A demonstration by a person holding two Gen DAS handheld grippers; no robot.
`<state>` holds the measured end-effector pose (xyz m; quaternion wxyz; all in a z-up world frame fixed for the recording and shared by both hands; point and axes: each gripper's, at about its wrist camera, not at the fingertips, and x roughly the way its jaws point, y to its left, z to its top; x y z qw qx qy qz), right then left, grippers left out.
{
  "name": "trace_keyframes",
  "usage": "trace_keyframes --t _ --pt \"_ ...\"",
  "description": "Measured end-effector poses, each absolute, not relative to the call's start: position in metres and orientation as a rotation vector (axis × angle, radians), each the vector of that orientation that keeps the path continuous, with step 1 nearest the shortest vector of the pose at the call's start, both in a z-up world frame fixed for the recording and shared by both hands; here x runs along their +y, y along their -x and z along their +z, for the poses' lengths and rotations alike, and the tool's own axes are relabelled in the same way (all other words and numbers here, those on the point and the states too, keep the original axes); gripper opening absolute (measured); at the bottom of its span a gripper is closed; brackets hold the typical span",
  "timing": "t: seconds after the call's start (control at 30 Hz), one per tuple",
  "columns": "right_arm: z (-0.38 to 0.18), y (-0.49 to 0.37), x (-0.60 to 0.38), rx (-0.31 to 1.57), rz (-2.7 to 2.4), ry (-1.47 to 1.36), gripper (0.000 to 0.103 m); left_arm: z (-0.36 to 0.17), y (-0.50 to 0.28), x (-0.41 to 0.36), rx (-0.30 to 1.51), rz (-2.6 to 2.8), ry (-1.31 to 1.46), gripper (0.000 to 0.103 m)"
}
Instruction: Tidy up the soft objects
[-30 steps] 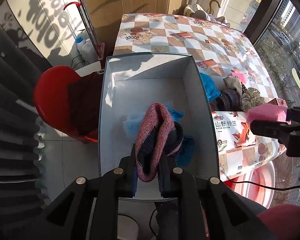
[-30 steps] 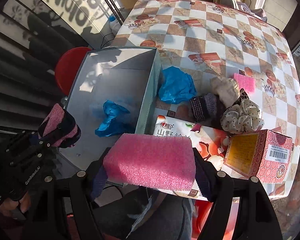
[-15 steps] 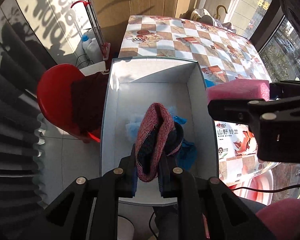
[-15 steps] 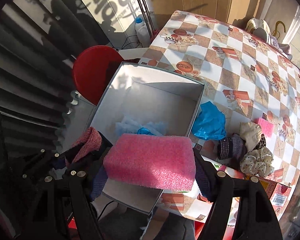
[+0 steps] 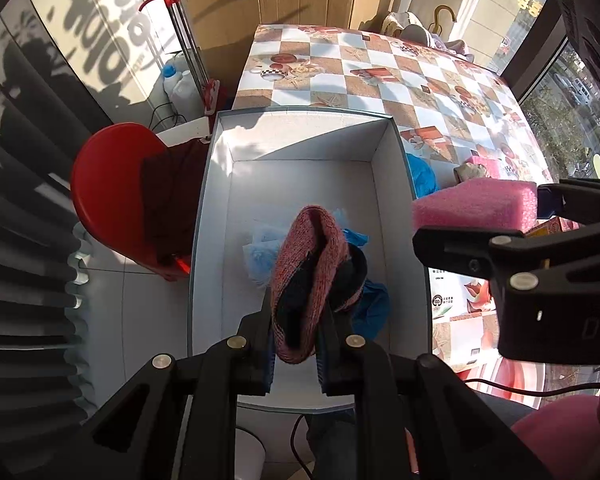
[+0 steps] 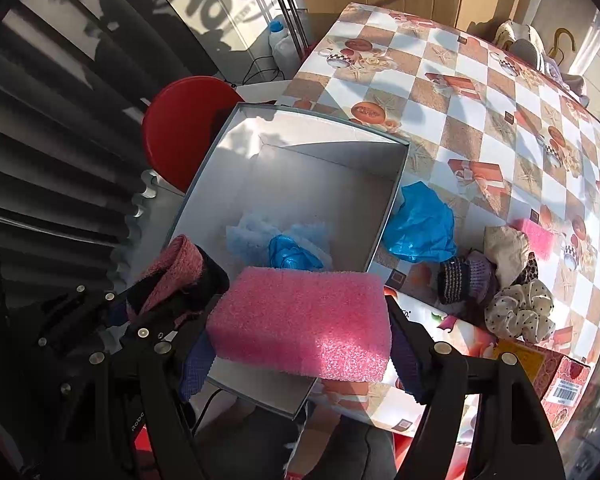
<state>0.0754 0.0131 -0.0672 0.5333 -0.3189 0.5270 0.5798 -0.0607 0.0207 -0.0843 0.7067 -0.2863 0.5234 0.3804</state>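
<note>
My left gripper (image 5: 294, 346) is shut on a pink and dark knitted piece (image 5: 308, 276) and holds it above the open grey box (image 5: 392, 168). The box's floor holds crumpled blue soft things (image 5: 370, 304). My right gripper (image 6: 300, 344) is shut on a pink sponge block (image 6: 304, 320) over the box's near right corner; in the left wrist view the pink sponge block (image 5: 476, 206) hangs just right of the box wall. In the right wrist view the knitted piece (image 6: 176, 272) sits at the left, over the grey box (image 6: 388, 208).
On the checked tablecloth (image 6: 480, 92) right of the box lie a blue bag (image 6: 420, 224), a dark knitted item (image 6: 464, 280), a beige cloth (image 6: 504, 248), a dotted scrunchie (image 6: 520, 312) and a printed carton (image 6: 560, 376). A red stool (image 5: 112, 188) stands left of the box.
My right gripper has carried the pink sponge leftwards from over the table to the box's right edge and rolled a little. My left gripper with the knitted piece has stayed in place.
</note>
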Motion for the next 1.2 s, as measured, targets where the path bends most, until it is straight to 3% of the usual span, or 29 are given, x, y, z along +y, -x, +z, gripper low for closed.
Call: trace_keyframes --t 1.2 --pt "-0.068 -0.098 -0.001 1.299 1.323 0.652 0.077 -0.089 0.031 0.016 1.24 0.762 0.541 0.018"
